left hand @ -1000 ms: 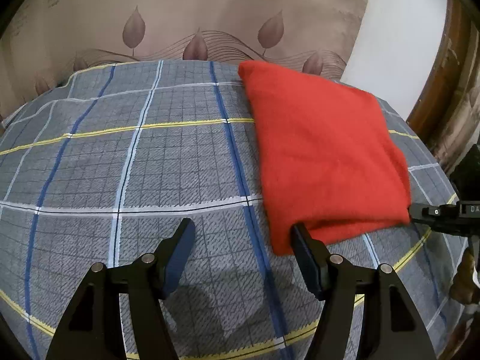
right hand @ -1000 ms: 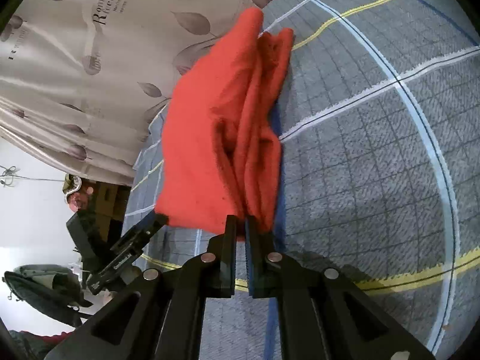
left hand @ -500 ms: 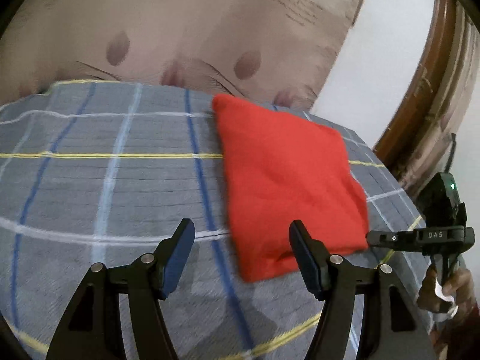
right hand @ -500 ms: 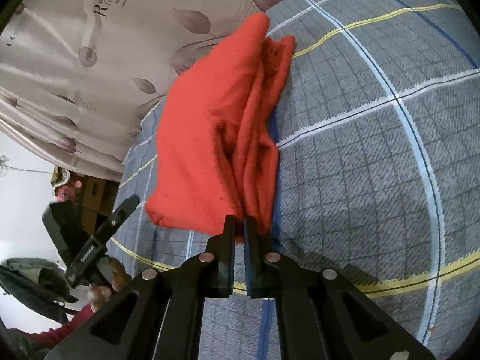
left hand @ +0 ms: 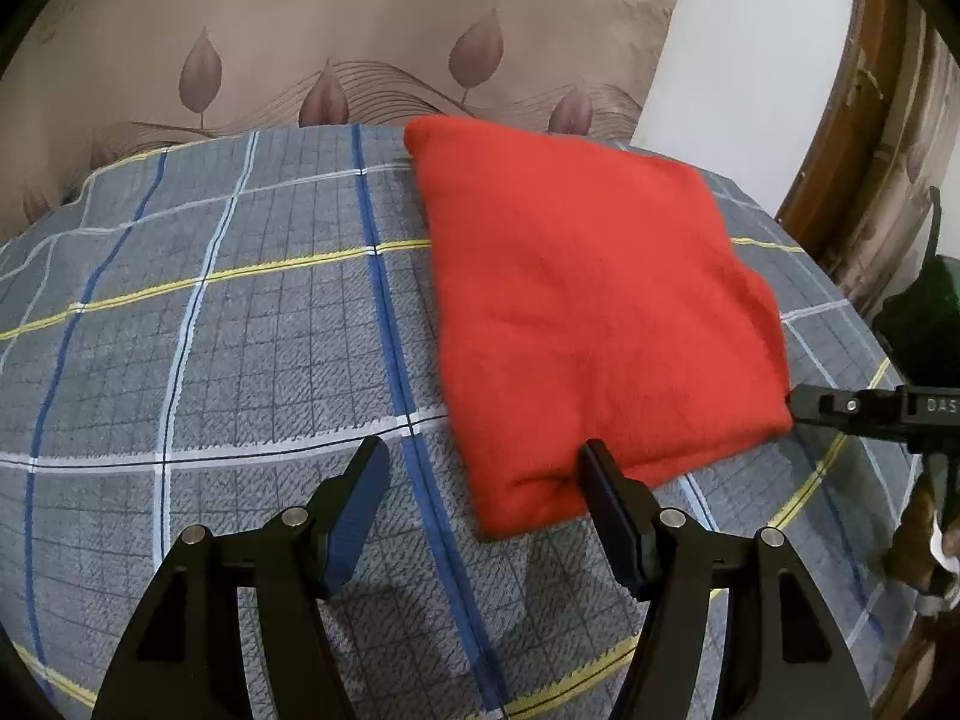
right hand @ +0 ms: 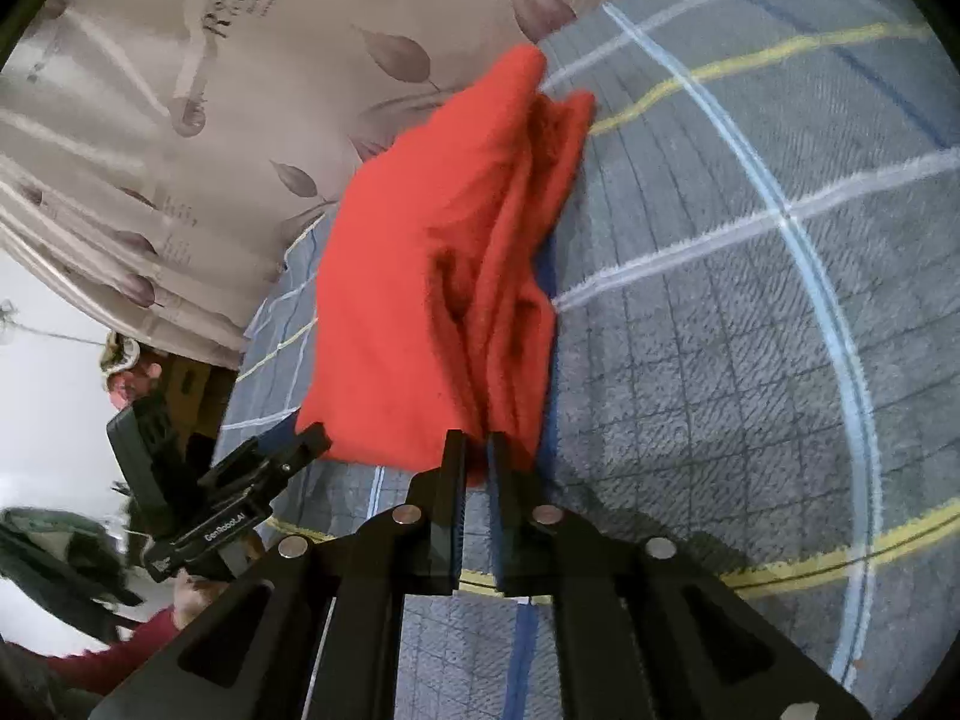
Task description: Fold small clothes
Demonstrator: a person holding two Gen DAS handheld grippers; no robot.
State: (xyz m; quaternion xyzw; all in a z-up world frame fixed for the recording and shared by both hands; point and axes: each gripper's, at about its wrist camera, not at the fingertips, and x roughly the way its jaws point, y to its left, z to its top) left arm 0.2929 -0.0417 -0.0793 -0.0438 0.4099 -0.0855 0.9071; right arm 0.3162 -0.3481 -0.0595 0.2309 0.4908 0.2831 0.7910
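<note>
A folded red cloth [left hand: 594, 312] lies on the grey plaid bed cover [left hand: 228, 330]. My left gripper [left hand: 480, 474] is open at the cloth's near left corner, with its right finger [left hand: 606, 480] against the cloth's near edge. My right gripper [right hand: 475, 450] is shut on the near edge of the red cloth [right hand: 432, 276], whose stacked layers show from the side. The right gripper also shows in the left wrist view [left hand: 798, 405] at the cloth's near right corner. The left gripper shows in the right wrist view [right hand: 315, 438] at the cloth's left corner.
A beige curtain with a leaf print [left hand: 336, 36] hangs behind the bed. A white wall and a brown wooden frame [left hand: 852, 120] stand at the right. The bed's edge curves down at the near right [left hand: 840, 480]. Dark clutter [right hand: 54, 552] lies beside the bed.
The left gripper drew back from the cloth half a second ago, then came forward to its near edge again. The right gripper stays shut on the cloth edge.
</note>
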